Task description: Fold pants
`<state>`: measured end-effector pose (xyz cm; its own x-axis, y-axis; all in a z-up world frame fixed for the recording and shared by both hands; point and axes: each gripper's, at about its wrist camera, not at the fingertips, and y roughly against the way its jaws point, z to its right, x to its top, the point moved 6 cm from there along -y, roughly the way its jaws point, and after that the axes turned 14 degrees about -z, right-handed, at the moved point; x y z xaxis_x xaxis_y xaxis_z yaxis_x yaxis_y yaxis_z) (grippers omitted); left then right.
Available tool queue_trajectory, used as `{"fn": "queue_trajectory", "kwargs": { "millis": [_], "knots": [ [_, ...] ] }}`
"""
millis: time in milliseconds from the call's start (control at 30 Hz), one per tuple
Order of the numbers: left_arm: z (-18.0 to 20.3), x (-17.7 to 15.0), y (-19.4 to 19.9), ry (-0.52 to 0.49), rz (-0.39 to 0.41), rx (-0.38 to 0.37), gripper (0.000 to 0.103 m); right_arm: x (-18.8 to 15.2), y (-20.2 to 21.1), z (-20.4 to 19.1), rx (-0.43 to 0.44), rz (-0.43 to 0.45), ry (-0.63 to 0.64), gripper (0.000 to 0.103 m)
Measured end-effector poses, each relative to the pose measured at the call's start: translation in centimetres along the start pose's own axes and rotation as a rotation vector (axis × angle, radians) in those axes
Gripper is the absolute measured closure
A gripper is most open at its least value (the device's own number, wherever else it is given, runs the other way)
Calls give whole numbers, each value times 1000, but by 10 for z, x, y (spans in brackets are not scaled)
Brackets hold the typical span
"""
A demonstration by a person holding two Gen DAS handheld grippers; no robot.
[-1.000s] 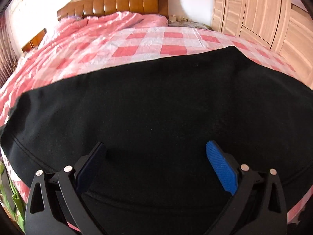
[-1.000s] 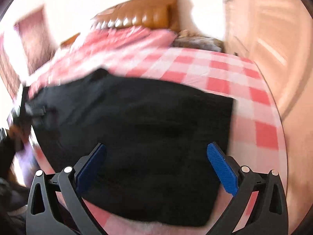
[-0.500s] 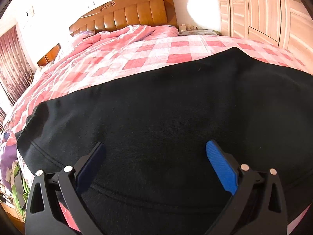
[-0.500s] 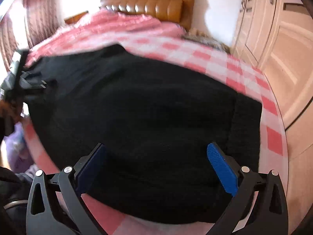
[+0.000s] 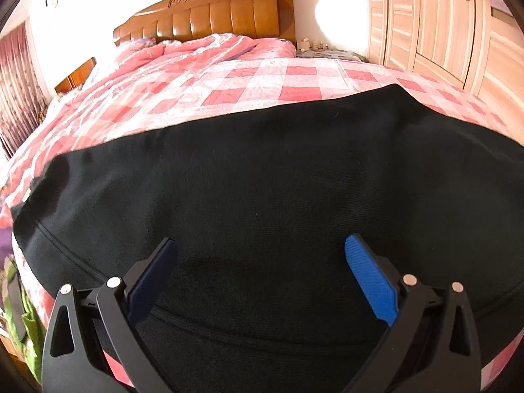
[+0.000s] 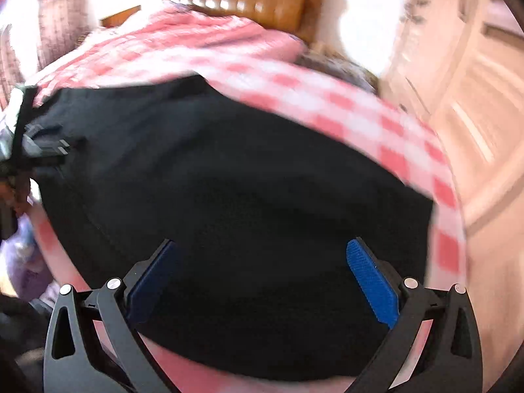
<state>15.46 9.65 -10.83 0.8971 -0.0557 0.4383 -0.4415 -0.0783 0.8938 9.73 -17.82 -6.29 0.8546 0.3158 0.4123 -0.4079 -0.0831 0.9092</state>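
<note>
The black knit pants [image 5: 262, 180] lie spread flat across the lower half of both frames on the pink-and-white checked bed [image 5: 294, 78], ready for folding; the left gripper [image 5: 260, 270] and right gripper [image 6: 262, 273] hover above them, jaws wide and empty

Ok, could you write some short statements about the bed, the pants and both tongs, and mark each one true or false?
1. The black fabric pants lie spread on the pink-and-white checked bedcover. True.
2. The left tongs are shut on the pants. False: their jaws are wide apart and grip nothing.
3. The right tongs are open. True.
4. The headboard is white metal. False: it is brown wood.
5. A light wooden wardrobe stands beside the bed. True.
</note>
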Motion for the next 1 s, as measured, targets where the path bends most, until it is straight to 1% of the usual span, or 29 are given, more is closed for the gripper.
{"fn": "queue_trajectory", "kwargs": {
  "millis": [67,100,167,200,267,300,367,400,433,467,500,533,567,600,633,667,700,800,867,900,967,1000],
  "knots": [
    [-3,0,-2,15,-13,-32,1,27,-7,-27,5,12,71,4],
    [-3,0,-3,19,-16,-42,1,45,-15,-45,-10,20,126,4],
    [-3,0,-4,19,-18,-49,1,68,-31,-66,-31,8,179,4],
    [-2,0,-4,19,-16,-46,1,82,-42,-76,-28,5,199,4],
    [-1,-1,-3,17,-17,-47,1,100,-64,-84,-5,-27,193,4],
    [-2,-1,-3,8,-15,-52,1,103,-72,-87,-7,-44,187,4],
    [-11,-5,3,17,-7,-90,1,105,-90,-86,-28,-75,176,4],
    [-19,-7,9,35,8,-116,1,104,-92,-82,20,-61,147,4],
    [-30,-9,16,59,33,-150,1,104,-92,-77,51,-67,124,4],
    [-45,-11,23,88,58,-191,1,104,-92,-72,71,-68,104,4],
    [-70,-13,31,140,76,-248,1,104,-94,-67,95,-76,75,4],
    [-93,-15,35,194,82,-289,1,104,-96,-68,111,-85,60,4],
    [-130,-17,36,292,84,-350,1,105,-98,-67,113,-93,58,4],
    [-155,-19,34,364,77,-380,1,105,-98,-71,102,-93,63,4],
    [-192,-23,28,474,54,-389,2,104,-98,-74,85,-93,71,4],
    [-216,-26,24,534,39,-383,2,104,-97,-77,69,-89,80,4],
    [-249,-28,20,593,36,-383,3,104,-96,-77,62,-85,83,4],
    [-317,-31,13,712,42,-380,8,105,-95,-76,55,-77,85,4],
    [-343,-29,11,746,58,-402,8,105,-94,-77,42,-74,93,4],
    [-358,-28,6,776,61,-429,11,105,-94,-78,39,-75,95,4],
    [-368,-27,-5,807,44,-520,11,107,-96,-77,45,-80,92,4],
    [-372,-26,-11,821,36,-532,12,107,-96,-77,51,-82,89,4]
  ]
}}
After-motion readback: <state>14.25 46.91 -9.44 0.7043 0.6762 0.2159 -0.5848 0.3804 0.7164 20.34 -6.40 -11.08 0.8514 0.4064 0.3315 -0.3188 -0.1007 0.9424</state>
